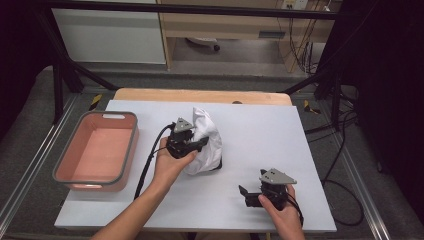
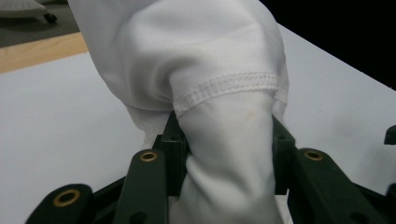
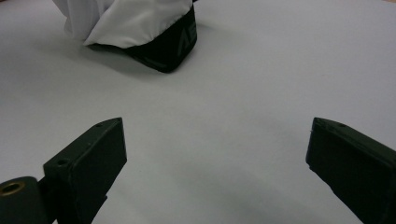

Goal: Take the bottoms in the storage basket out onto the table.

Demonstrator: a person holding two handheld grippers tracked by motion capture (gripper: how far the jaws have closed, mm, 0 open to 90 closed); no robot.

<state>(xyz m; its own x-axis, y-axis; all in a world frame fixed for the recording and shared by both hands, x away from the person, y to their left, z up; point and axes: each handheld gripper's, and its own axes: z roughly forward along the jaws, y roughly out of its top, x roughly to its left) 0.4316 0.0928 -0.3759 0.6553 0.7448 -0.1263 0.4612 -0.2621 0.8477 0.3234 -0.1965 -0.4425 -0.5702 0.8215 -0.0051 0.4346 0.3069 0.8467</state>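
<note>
White garment (image 1: 206, 140): bunched and lifted into a peak near the middle of the worktop (image 1: 260, 130), its lower edge resting on the surface. The left gripper view (image 2: 229, 154) adds a stitched hem band across the cloth and a roll of fabric squeezed between the two black fingers (image 2: 173, 154). The right gripper view (image 3: 215, 163) adds a black panel with pale lettering (image 3: 166, 46) at the garment's lower edge, lying on the worktop.

Pink tray with grey rim (image 1: 131, 145): left of the garment, well apart from it, at the worktop's left edge; nothing inside.

Left gripper (image 1: 192, 142): fingers clenched on the white garment, pressed against its left side; the hand (image 1: 170, 162) reaches in from below, forearm angled up and rightward.

Right gripper (image 1: 250, 196): below and right of the garment, well apart; fingers spread wide, grasping nothing, low over bare worktop; hand (image 1: 280, 207) behind it, near the front edge.
</note>
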